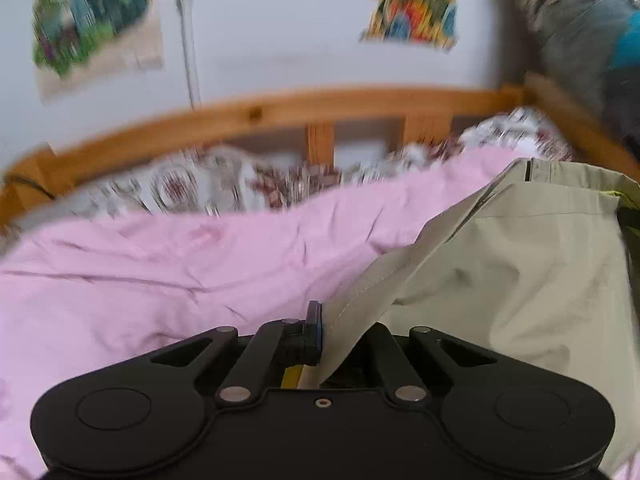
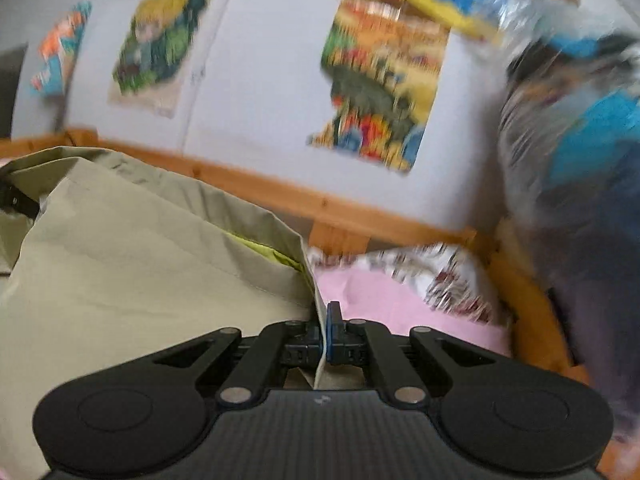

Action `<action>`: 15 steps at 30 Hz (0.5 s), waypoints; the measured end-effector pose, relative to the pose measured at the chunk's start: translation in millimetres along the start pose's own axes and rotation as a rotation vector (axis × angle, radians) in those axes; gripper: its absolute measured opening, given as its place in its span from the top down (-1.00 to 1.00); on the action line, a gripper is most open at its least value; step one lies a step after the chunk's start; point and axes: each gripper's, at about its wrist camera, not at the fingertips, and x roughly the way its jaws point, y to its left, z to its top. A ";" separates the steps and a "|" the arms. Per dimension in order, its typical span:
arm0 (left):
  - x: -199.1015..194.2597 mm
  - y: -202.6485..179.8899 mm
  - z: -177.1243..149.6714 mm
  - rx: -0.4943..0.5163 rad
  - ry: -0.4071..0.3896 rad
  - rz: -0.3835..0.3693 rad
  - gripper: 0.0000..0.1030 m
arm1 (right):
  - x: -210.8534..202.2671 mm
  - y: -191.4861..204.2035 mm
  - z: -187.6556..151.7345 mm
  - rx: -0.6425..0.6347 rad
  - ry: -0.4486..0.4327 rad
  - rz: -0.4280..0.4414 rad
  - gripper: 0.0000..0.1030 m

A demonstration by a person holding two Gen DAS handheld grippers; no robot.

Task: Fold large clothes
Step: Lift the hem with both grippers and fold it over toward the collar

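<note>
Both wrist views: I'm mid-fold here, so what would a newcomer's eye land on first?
The khaki garment fills the right of the left wrist view, lifted over a pink bed sheet; the left gripper is shut on its edge. In the right wrist view the right gripper pinches another edge. Behind, bright posters hang on the pale wall above a wooden bed rail.
</note>
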 end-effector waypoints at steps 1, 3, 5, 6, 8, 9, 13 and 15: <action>15.9 3.4 -2.0 -0.009 0.019 -0.003 0.97 | 17.1 0.6 -6.2 0.003 0.024 0.007 0.97; 50.6 10.0 -6.0 -0.053 0.075 -0.013 0.96 | 49.1 0.9 -16.6 0.001 0.065 0.015 0.97; 78.0 19.1 -12.9 -0.110 0.134 -0.026 0.91 | 78.6 -2.2 -26.5 0.018 0.115 0.024 0.96; 89.1 22.9 -16.0 -0.137 0.159 -0.033 0.87 | 91.0 -3.6 -31.6 0.030 0.138 0.031 0.95; 98.6 30.8 -23.0 -0.190 0.179 -0.045 0.63 | 108.3 -6.3 -39.9 0.060 0.167 0.052 0.91; 98.9 36.0 -24.5 -0.221 0.180 -0.060 0.56 | 115.3 -8.4 -44.2 0.088 0.181 0.079 0.86; 79.7 54.1 -27.9 -0.286 0.149 -0.085 -0.71 | 106.7 -15.5 -47.4 0.125 0.158 0.118 0.08; 61.7 60.1 -28.3 -0.319 0.103 -0.059 -0.84 | 93.2 -18.8 -43.2 0.127 0.136 0.133 -0.56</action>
